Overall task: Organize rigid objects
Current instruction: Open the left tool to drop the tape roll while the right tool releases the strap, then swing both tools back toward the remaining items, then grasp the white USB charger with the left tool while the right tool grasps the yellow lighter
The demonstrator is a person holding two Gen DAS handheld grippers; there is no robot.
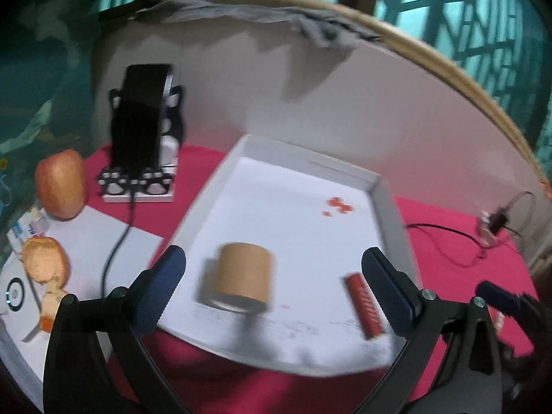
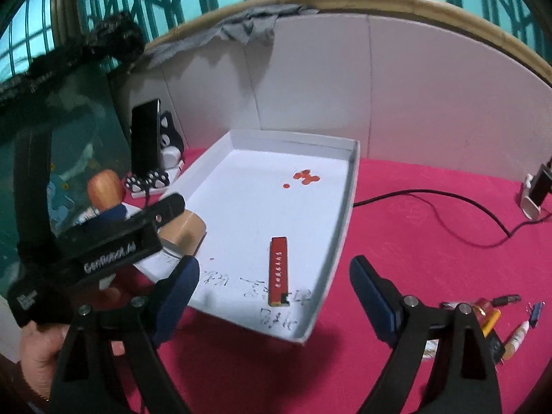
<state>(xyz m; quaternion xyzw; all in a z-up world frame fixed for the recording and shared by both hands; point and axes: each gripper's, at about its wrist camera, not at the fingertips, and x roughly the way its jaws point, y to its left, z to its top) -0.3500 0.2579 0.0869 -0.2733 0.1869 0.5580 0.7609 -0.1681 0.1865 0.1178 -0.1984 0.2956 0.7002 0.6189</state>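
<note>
Pink cloth under a white cardboard tray [image 1: 214, 186]. Left gripper [image 1: 272, 283] spread, empty; brown tape roll [image 1: 243, 277] lies on its side in the tray, dead ahead. Right gripper [image 2: 276, 286] released, empty; flat red stick [image 2: 278, 270] ahead in the tray, long axis pointing away. Small loose items [image 2: 500, 321] right, on cloth.

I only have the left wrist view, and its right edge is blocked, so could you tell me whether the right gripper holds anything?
Observer: No, the right gripper is open and holds nothing.
Operator: Is anything lying on the cloth beside it?
Observer: Yes, a cluster of small items lies on the cloth, right of the tray.
Operator: And the red bar, half hidden for me?
Observer: The red bar lies flat in the tray, clear of its wall, with a black near end.
</note>
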